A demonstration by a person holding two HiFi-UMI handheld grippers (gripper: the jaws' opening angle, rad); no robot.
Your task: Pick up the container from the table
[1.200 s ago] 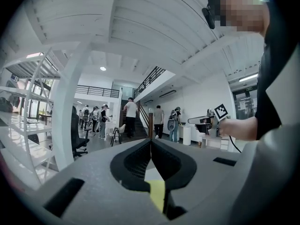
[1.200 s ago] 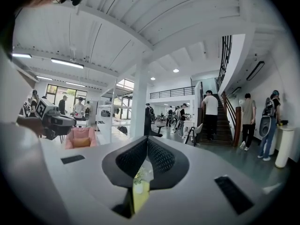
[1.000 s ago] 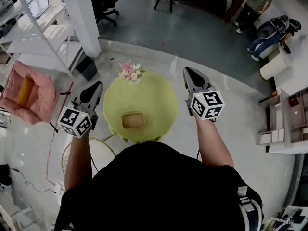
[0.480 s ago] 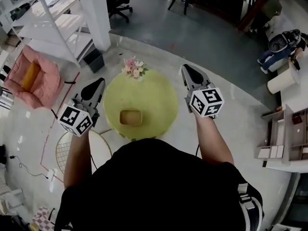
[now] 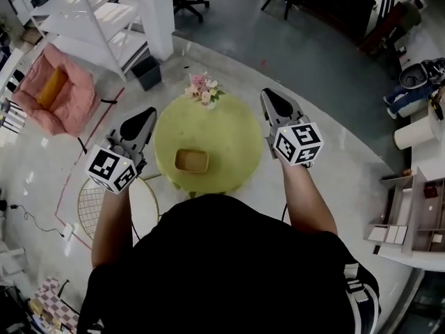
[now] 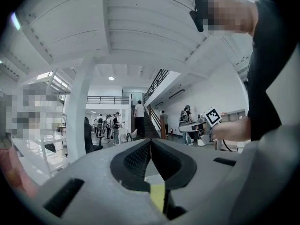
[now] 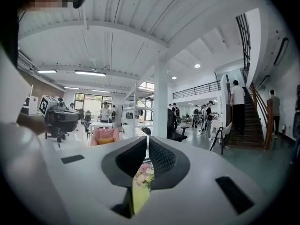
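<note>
In the head view, a round yellow-green desk stands between the two grippers. The tan container sits on the desk's near half, open side up, and a bunch of flowers is at its far edge. The left gripper hangs just off the desk's left rim and the right gripper just off its right rim. Both are clear of the container, and neither touches it. A pink armchair sits on the floor farther left.

In the left gripper view, the jaws are pressed together at the tips with nothing between them (only a strip of yellow-green shows through the gap lower down). A staircase rises far beyond.

In the right gripper view, the jaws likewise meet at the tips and are empty; the flowers show through the slit below them
</note>
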